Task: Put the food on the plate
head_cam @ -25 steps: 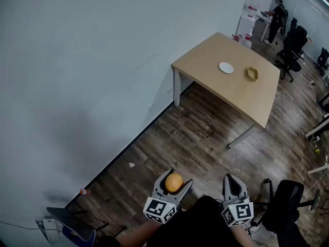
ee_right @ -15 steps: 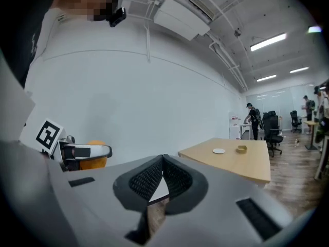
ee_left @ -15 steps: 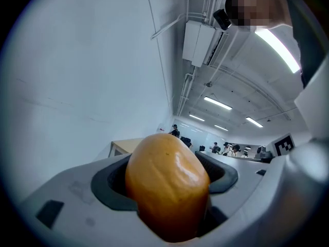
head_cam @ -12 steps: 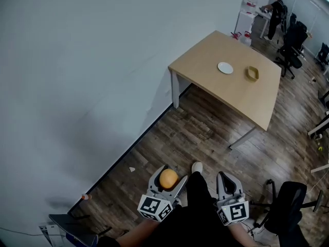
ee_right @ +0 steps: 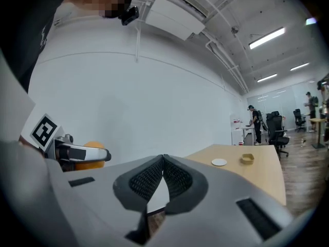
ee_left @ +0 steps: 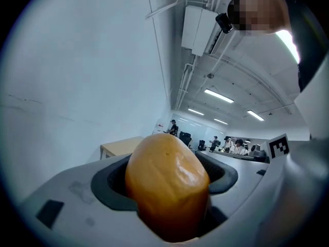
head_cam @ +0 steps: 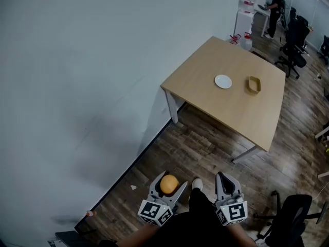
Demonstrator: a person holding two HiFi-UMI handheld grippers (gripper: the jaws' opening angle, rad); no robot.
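At the lower middle of the head view, the left gripper holds the orange food between its fingers. The right gripper beside it has its fingers pressed together, empty. The white plate lies on the bench at the upper right, well apart.

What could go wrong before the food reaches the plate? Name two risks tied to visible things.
1. The left gripper pinches the rounded orange food, and the plate lies on a far table; it might slip during the walk.
2. A yellow dish stands beside the plate, so the food could land there instead.
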